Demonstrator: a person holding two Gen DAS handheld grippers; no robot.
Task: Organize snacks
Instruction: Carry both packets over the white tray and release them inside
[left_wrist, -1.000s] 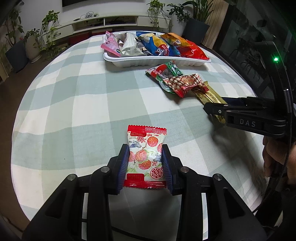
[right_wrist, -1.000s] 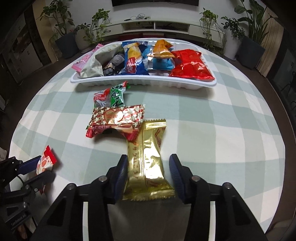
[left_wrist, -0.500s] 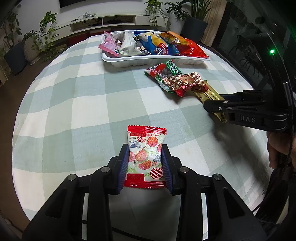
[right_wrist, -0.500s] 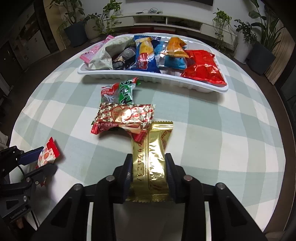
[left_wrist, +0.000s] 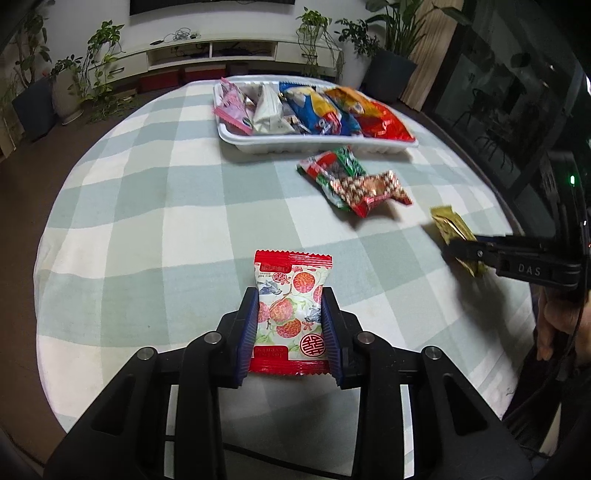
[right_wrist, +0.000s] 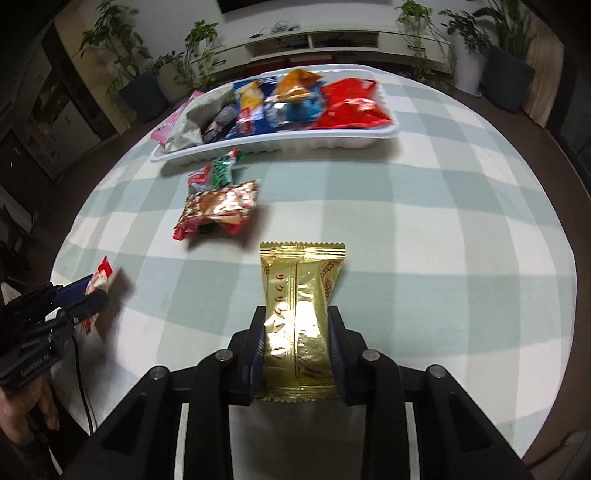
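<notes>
Here, by the round worktop (left_wrist: 155, 192) in its green-and-white checked cloth:
Landmark: the long white plastic tray (left_wrist: 314, 142) sits at the far side, packed with bright snack bags.
Left tongs (left_wrist: 290, 325): pinching the red-edged white snack packet printed with lychees (left_wrist: 290, 306) by its two long sides, on the near side of the tray, well apart from it.
Right tongs (right_wrist: 297, 345): pressed onto the shiny gold foil snack bar wrapper (right_wrist: 299, 314), which juts forward from the blue pads towards the tray.
Loose snacks: a red-and-green crinkled packet (right_wrist: 218, 173) lies just in front of the tray, and a red-and-gold chequered foil packet (right_wrist: 218, 206) overlaps its near end.
Gold wrapper versus loose pair: nearer than both, apart from them.
Contact with the cloth: I cannot tell whether either held packet rests on it.
</notes>
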